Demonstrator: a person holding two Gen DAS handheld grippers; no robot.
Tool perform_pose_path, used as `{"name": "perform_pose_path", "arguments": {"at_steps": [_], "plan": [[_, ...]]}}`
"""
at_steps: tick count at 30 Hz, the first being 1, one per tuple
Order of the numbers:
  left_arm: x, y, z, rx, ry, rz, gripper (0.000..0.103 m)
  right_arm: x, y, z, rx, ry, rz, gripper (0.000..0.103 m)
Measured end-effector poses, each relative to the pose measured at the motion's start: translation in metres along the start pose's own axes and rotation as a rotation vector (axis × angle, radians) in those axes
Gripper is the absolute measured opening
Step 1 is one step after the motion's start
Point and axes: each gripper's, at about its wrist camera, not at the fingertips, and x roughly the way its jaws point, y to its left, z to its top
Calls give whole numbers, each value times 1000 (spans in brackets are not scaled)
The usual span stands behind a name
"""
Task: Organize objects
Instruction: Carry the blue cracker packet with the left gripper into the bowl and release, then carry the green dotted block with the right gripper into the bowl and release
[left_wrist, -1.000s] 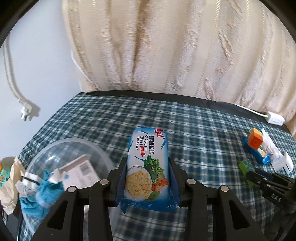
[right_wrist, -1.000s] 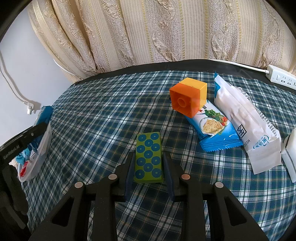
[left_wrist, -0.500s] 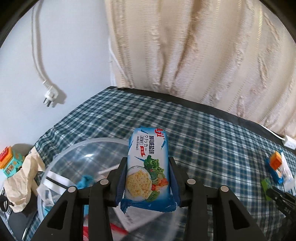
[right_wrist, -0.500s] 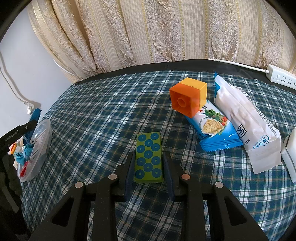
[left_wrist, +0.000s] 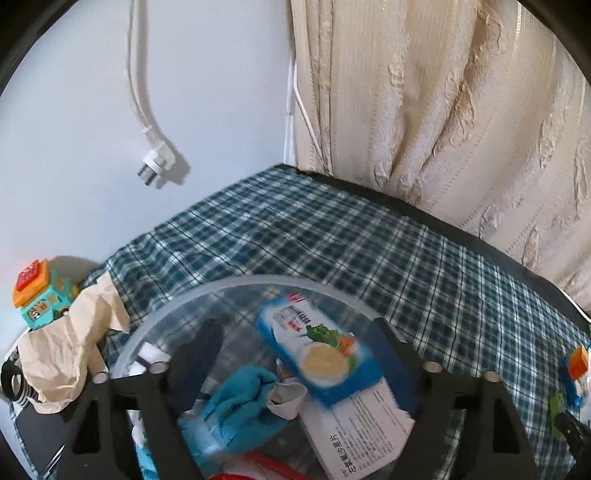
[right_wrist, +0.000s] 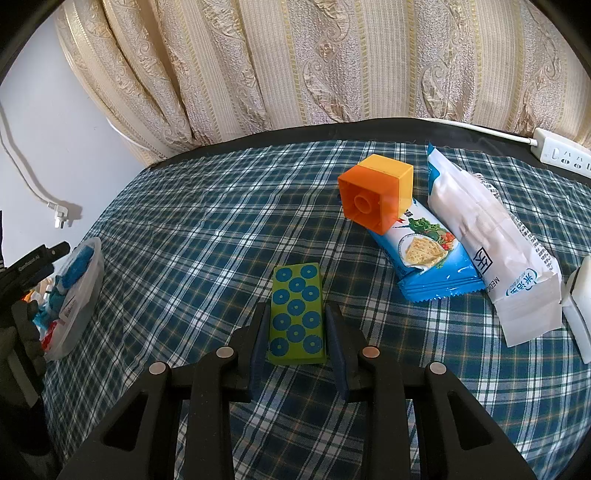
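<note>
Plaid cloth covers the counter (right_wrist: 207, 236) below beige curtains. Left gripper (left_wrist: 291, 354) hangs over a clear tub (left_wrist: 177, 306), fingers spread wide; the cracker pack (left_wrist: 321, 354) lies loose between them, blurred, on the tub's contents. Right gripper (right_wrist: 297, 332) has its fingers flanking the green block (right_wrist: 297, 314), whether gripping I cannot tell; an orange cube (right_wrist: 373, 195) sits at 1 o'clock.

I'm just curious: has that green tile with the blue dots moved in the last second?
No. The green tile lies in the same spot relative to the orange block, between the fingers of the right hand-held gripper.
</note>
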Motion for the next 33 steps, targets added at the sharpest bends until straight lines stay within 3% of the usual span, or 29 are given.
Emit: {"name": "perform_pose_path", "arguments": {"at_steps": [6,15,29,33], "plan": [[-6,1,-2,1,-34,17,94,0,0,0,-1,0,2,31],[-19,16,1,-76,-77,11,100,0,0,0,6,-2,13,31],[-33,30,2,-124,-125,54,101,-11,14,1,-28,-40,56,30],[-32,34,2,-141,-115,52,101,-10,22,-3,-62,-33,4,30]]}}
